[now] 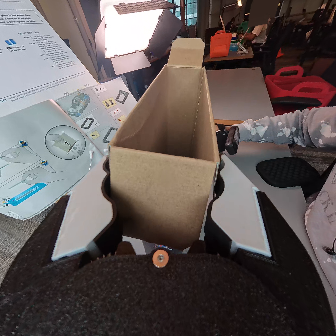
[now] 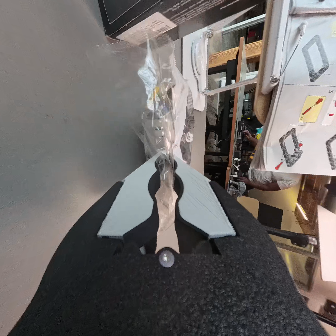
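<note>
In the left wrist view my left gripper [image 1: 163, 164] is shut on an open brown cardboard box [image 1: 161, 189], its fingers pressing the box's two sides. The box is held up, its top flap [image 1: 187, 52] standing open and its inside showing nothing. In the right wrist view my right gripper [image 2: 166, 160] is shut on a clear plastic bag [image 2: 160, 101] with small pieces inside. The bag hangs forward from the fingertips and looks blurred. The right gripper [image 1: 230, 140] also shows beyond the box in the left wrist view, held by a sleeved arm [image 1: 283, 127].
A building-instruction booklet [image 1: 45, 154] and a printed sheet [image 1: 31, 54] stand at the left on a holder. The grey table [image 1: 254, 181] lies below. A bright studio lamp [image 1: 131, 31] stands behind. A black box [image 2: 138, 14] sits on the table [image 2: 54, 109].
</note>
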Action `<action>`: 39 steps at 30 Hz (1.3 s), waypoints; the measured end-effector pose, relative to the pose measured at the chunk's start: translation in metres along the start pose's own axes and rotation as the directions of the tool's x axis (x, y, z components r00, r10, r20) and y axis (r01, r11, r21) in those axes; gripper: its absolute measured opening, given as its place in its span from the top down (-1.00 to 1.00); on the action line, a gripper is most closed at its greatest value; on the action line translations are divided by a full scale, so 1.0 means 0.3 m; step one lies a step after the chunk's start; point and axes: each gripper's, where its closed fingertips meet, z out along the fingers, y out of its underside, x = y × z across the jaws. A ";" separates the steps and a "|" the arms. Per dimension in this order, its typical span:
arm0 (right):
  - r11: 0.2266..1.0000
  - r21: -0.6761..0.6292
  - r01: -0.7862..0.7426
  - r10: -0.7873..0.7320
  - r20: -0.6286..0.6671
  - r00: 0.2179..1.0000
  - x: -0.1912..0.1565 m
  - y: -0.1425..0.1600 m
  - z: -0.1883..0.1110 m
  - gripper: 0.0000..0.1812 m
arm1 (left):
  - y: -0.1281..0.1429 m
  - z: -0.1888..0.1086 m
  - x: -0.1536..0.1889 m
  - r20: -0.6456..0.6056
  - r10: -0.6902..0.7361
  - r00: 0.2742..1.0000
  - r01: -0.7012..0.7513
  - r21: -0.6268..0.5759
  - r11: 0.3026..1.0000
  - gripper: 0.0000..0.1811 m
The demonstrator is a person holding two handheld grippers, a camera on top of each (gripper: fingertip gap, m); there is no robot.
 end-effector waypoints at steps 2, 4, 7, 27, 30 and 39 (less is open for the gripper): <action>0.998 0.016 -0.052 0.052 0.045 0.998 0.035 -0.019 -0.075 0.95 | -0.002 -0.001 0.003 0.000 0.000 1.000 0.000 0.012 1.000 -0.27; 0.991 0.046 -0.122 0.117 0.103 0.988 0.084 -0.053 -0.176 0.95 | -0.002 -0.001 0.005 0.002 0.004 1.000 -0.004 0.015 1.000 -0.27; 0.970 0.104 -0.221 0.196 0.212 0.957 0.186 -0.128 -0.368 0.96 | -0.005 -0.002 0.013 0.002 0.011 1.000 -0.011 0.024 1.000 -0.27; 0.950 0.232 -0.211 0.053 0.543 0.838 0.983 -0.964 -0.951 1.00 | -0.014 0.027 0.146 -0.034 0.104 0.994 -0.103 0.024 0.994 -0.22; 0.968 0.165 -0.190 0.045 0.627 0.777 0.931 -0.974 -0.801 1.00 | -0.023 0.033 0.157 -0.081 0.080 0.994 -0.078 0.027 0.997 -0.21; 0.997 -0.042 0.069 -0.007 0.806 0.592 0.589 -0.933 -0.482 1.00 | -0.041 0.047 0.164 -0.143 0.041 0.989 -0.029 0.085 0.996 -0.22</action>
